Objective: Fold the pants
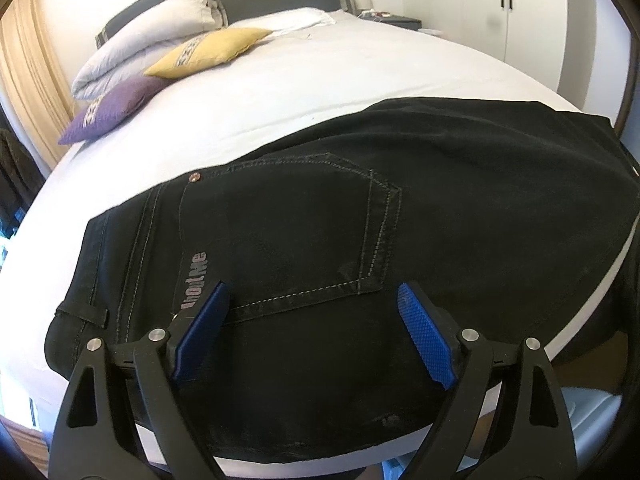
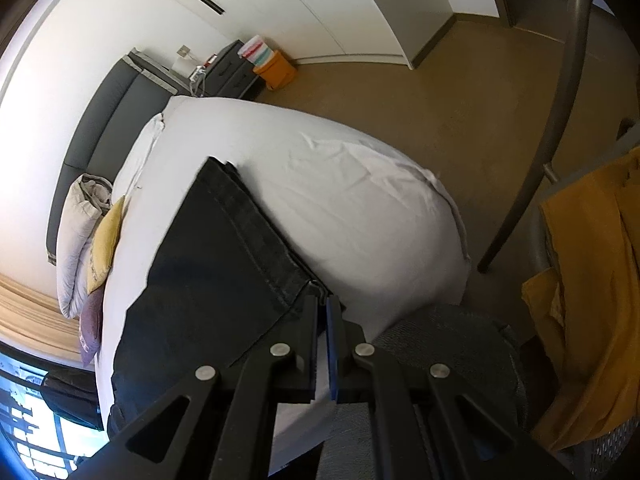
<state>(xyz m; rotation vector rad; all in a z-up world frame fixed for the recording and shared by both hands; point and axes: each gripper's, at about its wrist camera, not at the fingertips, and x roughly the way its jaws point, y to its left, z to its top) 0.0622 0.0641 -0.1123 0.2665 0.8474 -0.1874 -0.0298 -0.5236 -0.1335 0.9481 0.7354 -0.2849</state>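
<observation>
Blue ribbed fingers of the left gripper stand wide apart, holding nothing, poised over the seat of the black pants; whether they touch the cloth I cannot tell. Just past the left pad, grey lettering on the back pocket reads partly "hot Me", the start hidden behind the pad. Pale stitching outlines the pocket, with a copper rivet at its corner.

Over on the right gripper, the fingers are pinched together on the hem end of a pant leg.

Those pants lie flat along the near edge of the bed, waistband to the left, legs running right. Behind sit a purple cushion, a yellow cushion and a folded duvet
</observation>
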